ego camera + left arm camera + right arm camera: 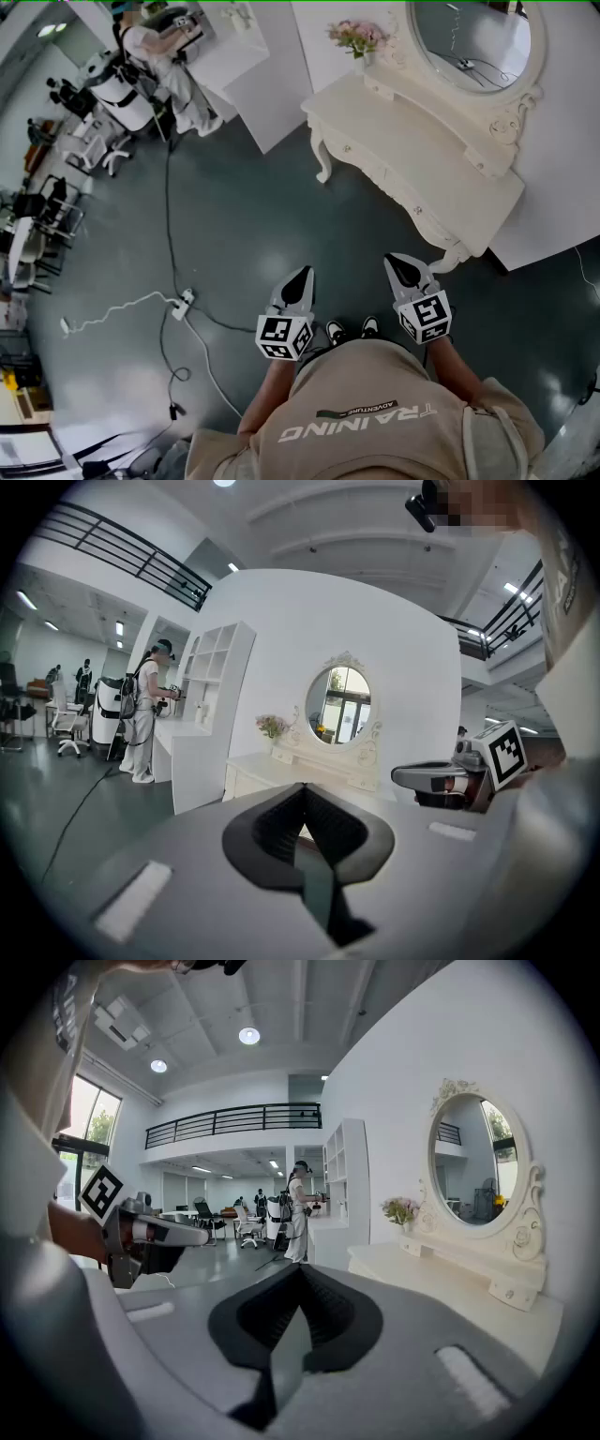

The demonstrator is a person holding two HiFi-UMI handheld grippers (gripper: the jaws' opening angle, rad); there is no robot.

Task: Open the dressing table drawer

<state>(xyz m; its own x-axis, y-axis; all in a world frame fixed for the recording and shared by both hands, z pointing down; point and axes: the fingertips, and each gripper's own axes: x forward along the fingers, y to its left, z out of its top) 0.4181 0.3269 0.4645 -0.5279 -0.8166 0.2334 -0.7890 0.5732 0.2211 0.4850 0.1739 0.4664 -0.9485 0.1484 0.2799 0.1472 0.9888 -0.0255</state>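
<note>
The white dressing table [427, 150] stands ahead and to the right, with an oval mirror [469, 37] and a vase of flowers [356, 39] on top. Its drawer fronts [389, 183] with small knobs face the floor side and look closed. My left gripper [305, 272] and right gripper [394, 260] are held side by side in front of me, short of the table, both shut and empty. In the left gripper view the jaws [302, 786] meet at the tip, with the table [277, 766] beyond. The right gripper's tips [300, 1267] touch too, the table [450, 1279] to their right.
A white cable and a power strip [183, 305] lie on the dark floor to my left. A person [155, 42] stands at a white shelf unit [234, 47] farther back. Office chairs [84, 141] sit at far left. A white partition wall [562, 169] backs the table.
</note>
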